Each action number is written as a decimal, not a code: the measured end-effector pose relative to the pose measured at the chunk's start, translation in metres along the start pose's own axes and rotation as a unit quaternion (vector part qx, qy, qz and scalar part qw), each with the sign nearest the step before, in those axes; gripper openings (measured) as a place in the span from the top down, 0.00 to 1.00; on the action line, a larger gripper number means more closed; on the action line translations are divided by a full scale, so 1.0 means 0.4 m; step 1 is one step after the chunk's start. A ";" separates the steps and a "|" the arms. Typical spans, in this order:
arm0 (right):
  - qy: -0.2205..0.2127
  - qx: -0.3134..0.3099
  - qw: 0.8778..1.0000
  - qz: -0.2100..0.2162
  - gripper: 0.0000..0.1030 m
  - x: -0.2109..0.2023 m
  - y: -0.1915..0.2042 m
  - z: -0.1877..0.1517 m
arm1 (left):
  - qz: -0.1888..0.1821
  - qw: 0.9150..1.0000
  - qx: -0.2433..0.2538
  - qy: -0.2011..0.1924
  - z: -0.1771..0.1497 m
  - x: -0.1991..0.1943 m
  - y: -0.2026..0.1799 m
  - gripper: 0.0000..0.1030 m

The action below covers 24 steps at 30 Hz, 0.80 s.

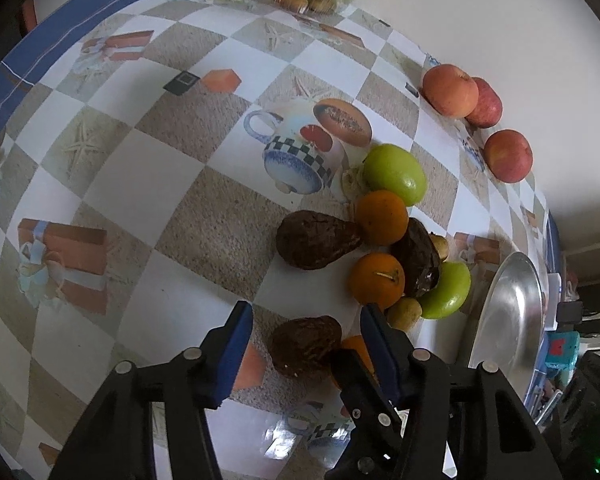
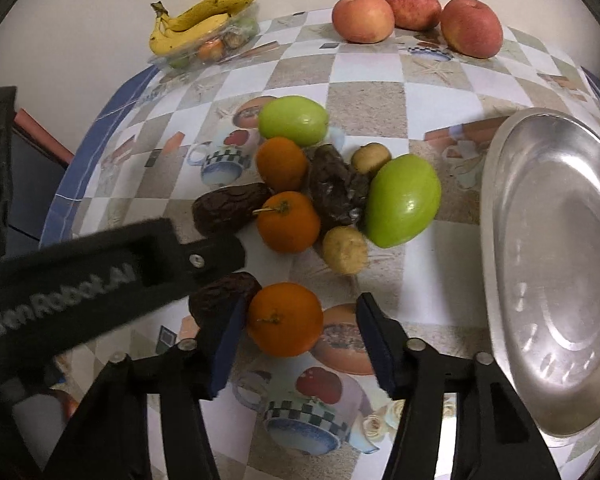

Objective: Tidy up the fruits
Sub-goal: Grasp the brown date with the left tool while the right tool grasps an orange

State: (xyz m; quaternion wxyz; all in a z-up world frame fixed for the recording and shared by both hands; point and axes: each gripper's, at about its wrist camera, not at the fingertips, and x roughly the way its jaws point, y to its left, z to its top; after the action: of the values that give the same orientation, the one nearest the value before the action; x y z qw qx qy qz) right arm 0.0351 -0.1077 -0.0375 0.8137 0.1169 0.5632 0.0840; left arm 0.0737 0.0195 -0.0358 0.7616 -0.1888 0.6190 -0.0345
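Note:
A pile of fruit lies mid-table: green fruits (image 2: 404,200), oranges (image 2: 288,220), dark brown avocados (image 2: 336,192) and small tan fruits (image 2: 345,249). My left gripper (image 1: 306,326) is open around a brown avocado (image 1: 306,346), whose end rests between the blue pads. My right gripper (image 2: 300,316) is open around a near orange (image 2: 286,318). The left gripper's black arm (image 2: 100,268) crosses the right wrist view, over the same avocado (image 2: 224,296). Three red apples (image 2: 416,16) sit at the far edge.
A steel plate (image 2: 556,264) sits at the table's right side. Bananas (image 2: 200,16) lie on a clear plastic box of fruit at the far left corner. The patterned tablecloth (image 1: 140,184) covers the table; a wall stands behind.

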 end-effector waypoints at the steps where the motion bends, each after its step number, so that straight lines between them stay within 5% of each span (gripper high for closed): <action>1: -0.001 -0.004 1.000 -0.001 0.47 0.000 0.003 0.000 | 0.000 1.000 -0.001 0.001 0.000 0.005 -0.003 0.42; 6: -0.002 -0.008 1.000 0.015 0.61 -0.001 0.012 -0.002 | -0.006 1.000 -0.006 0.004 0.000 0.005 -0.001 0.42; 16: -0.006 0.007 1.000 -0.005 0.61 -0.013 -0.023 0.001 | -0.009 1.000 -0.010 0.007 -0.004 0.006 -0.001 0.42; 24: -0.004 0.048 0.999 -0.012 0.61 -0.028 -0.086 0.003 | -0.018 0.999 -0.012 0.024 -0.013 0.023 -0.001 0.55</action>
State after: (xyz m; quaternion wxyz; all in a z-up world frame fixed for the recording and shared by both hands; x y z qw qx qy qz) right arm 0.0324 -0.1440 -0.0368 0.8102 0.1494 0.5649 0.0460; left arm 0.0708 0.0152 -0.0449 0.7432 -0.2080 0.6343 -0.0449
